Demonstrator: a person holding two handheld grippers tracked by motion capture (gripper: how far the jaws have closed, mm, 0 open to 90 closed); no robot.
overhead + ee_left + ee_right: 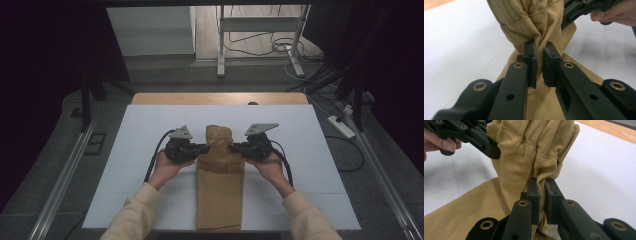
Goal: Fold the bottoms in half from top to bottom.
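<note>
1. Tan trousers (220, 185) lie lengthwise down the middle of the white sheet (140, 130) covering the desk (165, 98), folded narrow, near end at the person's edge.
2. Far end of the trousers is lifted and bunched upward between both grippers; rest lies flat.
3. Left gripper (205, 148): fingers (531, 56) closed on a pinch of stitched tan fabric at the left side of the bunch.
4. Right gripper (235, 147): fingers (534, 192) closed on the fabric's right side, seam just above the pads.
5. Grippers face each other, close together, cloth between them.
6. Left hand (167, 167) and right hand (270, 167) wrap the gripper bodies; cream sleeves (135, 215) enter from the bottom.
</note>
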